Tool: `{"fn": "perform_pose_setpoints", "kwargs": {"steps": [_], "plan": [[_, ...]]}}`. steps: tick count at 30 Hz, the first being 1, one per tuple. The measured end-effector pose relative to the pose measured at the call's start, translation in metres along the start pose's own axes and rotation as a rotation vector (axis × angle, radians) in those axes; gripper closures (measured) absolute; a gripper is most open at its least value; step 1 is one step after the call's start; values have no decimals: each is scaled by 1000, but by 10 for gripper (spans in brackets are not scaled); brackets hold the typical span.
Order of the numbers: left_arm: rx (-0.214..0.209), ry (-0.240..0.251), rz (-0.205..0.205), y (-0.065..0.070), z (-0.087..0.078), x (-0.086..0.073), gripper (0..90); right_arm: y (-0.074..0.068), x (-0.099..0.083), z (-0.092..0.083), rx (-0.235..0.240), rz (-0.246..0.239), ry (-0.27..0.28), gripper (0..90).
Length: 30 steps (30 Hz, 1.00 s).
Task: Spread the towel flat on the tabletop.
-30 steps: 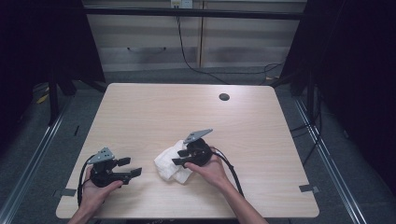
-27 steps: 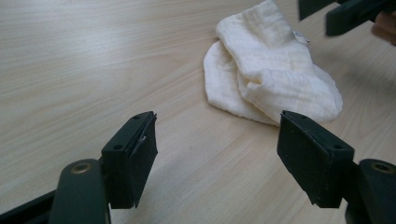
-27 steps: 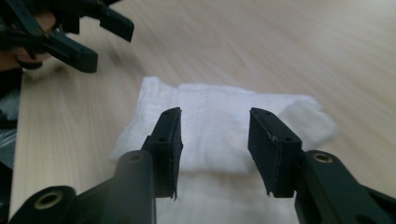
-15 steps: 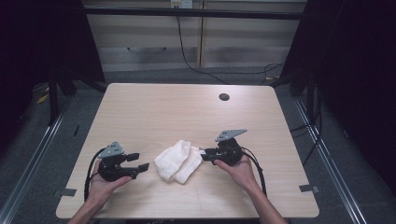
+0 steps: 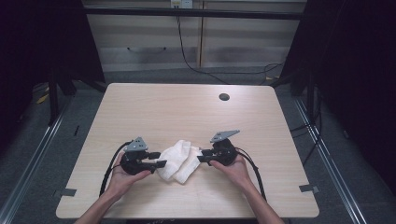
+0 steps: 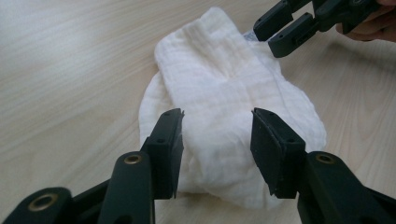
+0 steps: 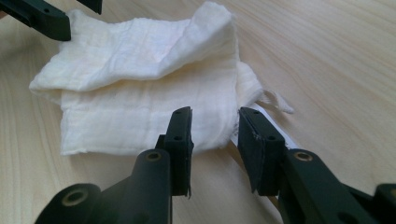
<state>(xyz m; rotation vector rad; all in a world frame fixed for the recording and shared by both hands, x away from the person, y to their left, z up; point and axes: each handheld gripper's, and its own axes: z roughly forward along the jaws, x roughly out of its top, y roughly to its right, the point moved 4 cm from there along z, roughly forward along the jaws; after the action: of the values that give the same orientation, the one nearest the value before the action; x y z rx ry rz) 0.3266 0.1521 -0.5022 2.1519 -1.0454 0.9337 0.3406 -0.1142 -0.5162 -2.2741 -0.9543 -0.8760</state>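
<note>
A folded white cloth (image 5: 180, 160) lies on the wooden table (image 5: 187, 112) near its front edge. My left gripper (image 5: 158, 160) points at the cloth's left side. In the left gripper view its jaws (image 6: 217, 135) stand apart over the near part of the cloth (image 6: 219, 79) without pressing it; they have just been closing. My right gripper (image 5: 201, 156) faces the cloth's right edge. Its jaws (image 7: 215, 135) are apart just short of the cloth (image 7: 140, 107), with nothing between them, and they have just opened a little.
A dark round hole (image 5: 224, 97) sits at the table's far right. Grey tape marks (image 5: 67, 192) (image 5: 308, 188) lie near the front corners. A thin loose thread (image 7: 275, 100) trails from the cloth. Dark frames and a cabinet stand behind the table.
The right gripper left the cloth, swung right, then came back a little toward its right edge. The left gripper moved right up to the cloth's left side, its jaws narrower.
</note>
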Motion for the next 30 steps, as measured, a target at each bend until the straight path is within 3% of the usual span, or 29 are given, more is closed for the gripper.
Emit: {"fn": "perform_pose_setpoints", "kwargs": {"steps": [5, 10, 19, 25, 30], "plan": [[2, -55, 3, -2, 11, -11, 551, 0, -3, 7, -2, 6, -18, 679], [17, -83, 21, -4, 16, -13, 705, -2, -5, 9, 17, 7, -28, 861], [45, -72, 1, -17, 11, -14, 800, -12, 2, -1, 56, -12, 15, 892], [55, -53, -18, -25, 6, -13, 800, -19, 8, -10, 74, -25, 47, 892], [57, -11, -27, -25, -2, -7, 745, -22, 17, -16, 77, -29, 79, 892]]}}
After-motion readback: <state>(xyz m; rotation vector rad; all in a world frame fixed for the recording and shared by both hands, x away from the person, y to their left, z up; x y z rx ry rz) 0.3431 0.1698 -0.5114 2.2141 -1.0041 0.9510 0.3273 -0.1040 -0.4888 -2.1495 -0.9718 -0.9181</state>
